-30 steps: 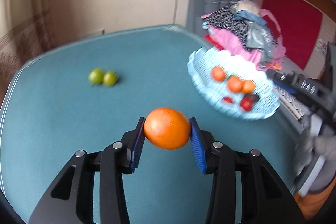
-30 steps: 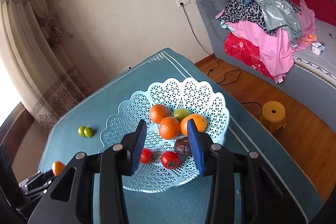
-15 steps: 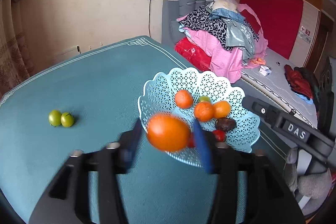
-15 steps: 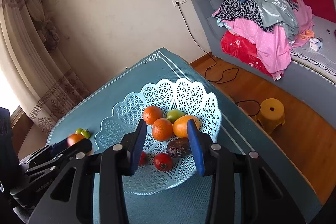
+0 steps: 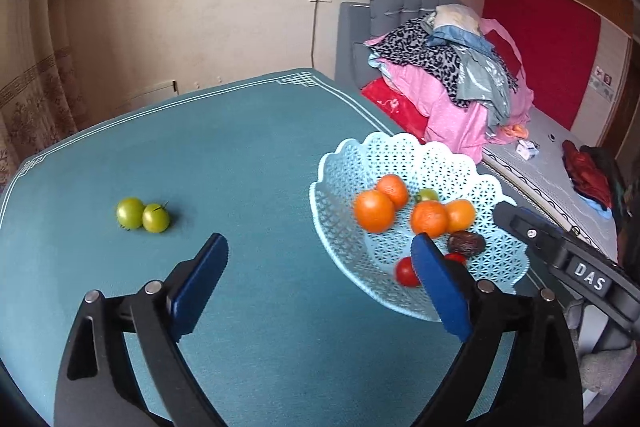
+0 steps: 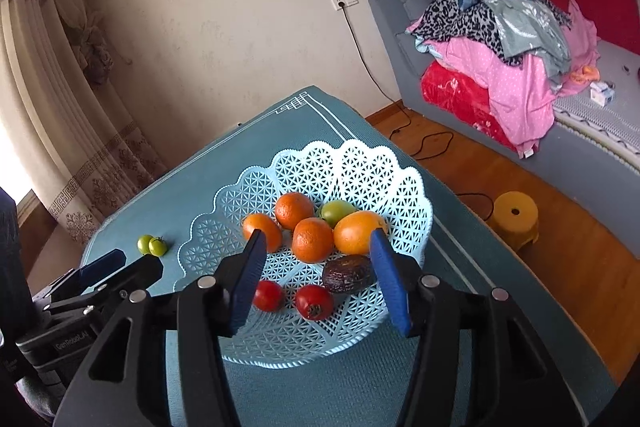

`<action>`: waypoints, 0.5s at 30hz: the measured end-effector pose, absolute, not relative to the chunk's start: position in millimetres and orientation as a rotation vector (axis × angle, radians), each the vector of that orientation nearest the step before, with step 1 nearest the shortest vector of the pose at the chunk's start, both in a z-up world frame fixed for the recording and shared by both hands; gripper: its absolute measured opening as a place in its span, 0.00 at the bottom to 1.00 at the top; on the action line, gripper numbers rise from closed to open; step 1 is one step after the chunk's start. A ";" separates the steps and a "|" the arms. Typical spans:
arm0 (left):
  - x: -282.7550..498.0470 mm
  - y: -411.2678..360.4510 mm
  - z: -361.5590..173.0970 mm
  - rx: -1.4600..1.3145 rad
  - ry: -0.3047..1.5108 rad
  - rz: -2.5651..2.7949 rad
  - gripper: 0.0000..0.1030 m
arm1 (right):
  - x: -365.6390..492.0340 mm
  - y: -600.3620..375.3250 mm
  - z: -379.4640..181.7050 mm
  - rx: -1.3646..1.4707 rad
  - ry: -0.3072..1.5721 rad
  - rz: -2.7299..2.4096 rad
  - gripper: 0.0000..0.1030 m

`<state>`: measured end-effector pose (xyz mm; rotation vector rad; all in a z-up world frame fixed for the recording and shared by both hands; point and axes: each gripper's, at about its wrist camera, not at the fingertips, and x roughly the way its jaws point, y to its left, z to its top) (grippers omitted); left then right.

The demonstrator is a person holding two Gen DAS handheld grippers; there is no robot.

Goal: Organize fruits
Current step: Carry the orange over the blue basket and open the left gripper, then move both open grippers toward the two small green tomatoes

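Inside the pale blue basket (image 6: pixel 412 195) on the teal table (image 5: pixel 240 155), an orange (image 5: pixel 374 211) is lying among other fruit, while the left gripper (image 5: pixel 320 279) and right gripper (image 6: pixel 316 279) are both gaping empty.

Soft, even daylight fills both views, nothing harsh. In the right wrist view the brightest spot sits at the far left edge, where a window (image 6: pixel 12 163) blows out to white behind the curtain (image 6: pixel 76 131). Shadows are faint: a small, soft one just right of the green tomatoes (image 5: pixel 143 215) in the left wrist view. Mild sheen on the wooden floor (image 6: pixel 560 247), no real glare. Fisheye bending is strong; the table (image 5: pixel 240 155) edge curves and black vignette eats every corner. The nearest orange (image 5: pixel 374 211) in the left view looks slightly smeared, and the far room is a little soft.
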<state>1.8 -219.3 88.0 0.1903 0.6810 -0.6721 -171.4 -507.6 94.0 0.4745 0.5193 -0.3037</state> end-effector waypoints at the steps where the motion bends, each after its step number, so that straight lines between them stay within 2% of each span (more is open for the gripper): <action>1: 3.5 -216.6 87.8 0.189 0.681 -0.663 0.91 | -171.9 -506.4 95.1 0.468 0.516 -0.304 0.54; 12: 27.7 -175.7 86.4 0.141 0.689 -0.546 0.92 | -169.8 -482.9 97.8 0.383 0.516 -0.280 0.55; 15: 32.4 -165.1 87.8 0.134 0.688 -0.521 0.92 | -169.9 -477.1 99.3 0.370 0.513 -0.269 0.61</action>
